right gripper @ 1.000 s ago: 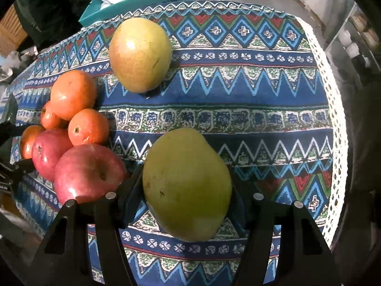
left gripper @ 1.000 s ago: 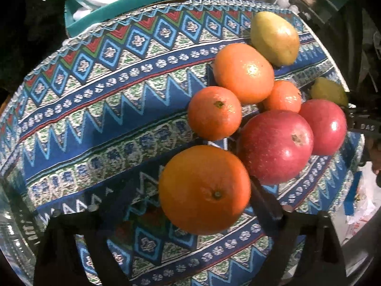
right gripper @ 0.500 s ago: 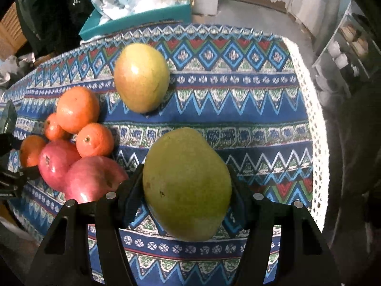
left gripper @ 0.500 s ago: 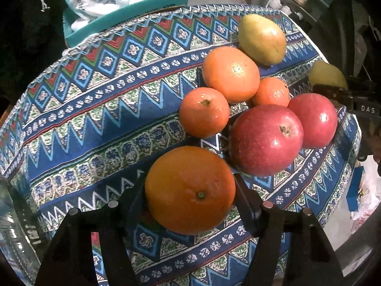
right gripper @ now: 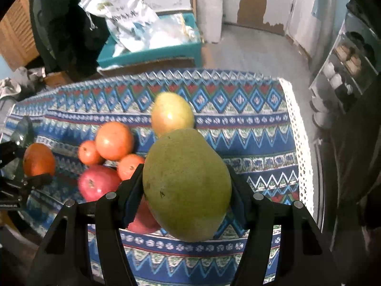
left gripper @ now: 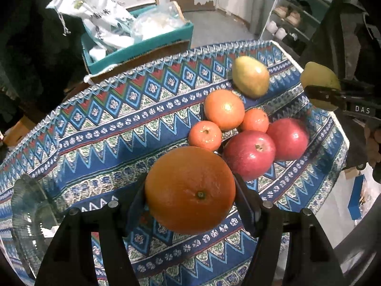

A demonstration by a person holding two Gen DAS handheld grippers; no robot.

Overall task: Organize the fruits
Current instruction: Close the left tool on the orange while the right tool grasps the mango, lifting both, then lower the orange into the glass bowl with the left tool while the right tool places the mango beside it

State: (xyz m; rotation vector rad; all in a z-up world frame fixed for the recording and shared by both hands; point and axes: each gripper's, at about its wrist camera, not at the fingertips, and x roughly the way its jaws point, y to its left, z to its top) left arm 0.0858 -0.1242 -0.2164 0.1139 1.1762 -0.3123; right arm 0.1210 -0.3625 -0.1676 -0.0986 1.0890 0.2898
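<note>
Dim indoor light, fisheye bend w/ dark corners, glare on fruit, right view blurred

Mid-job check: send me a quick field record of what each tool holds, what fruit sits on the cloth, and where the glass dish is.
left tool: shut on large orange
right tool: shut on green mango
on tablecloth: second mango, three oranges, two red apples, clustered
glass dish: table's near left edge
behind table: teal box with bags

Both wrist views high, angled down over shared tablecloth (left gripper: pixel 100 143).
</note>
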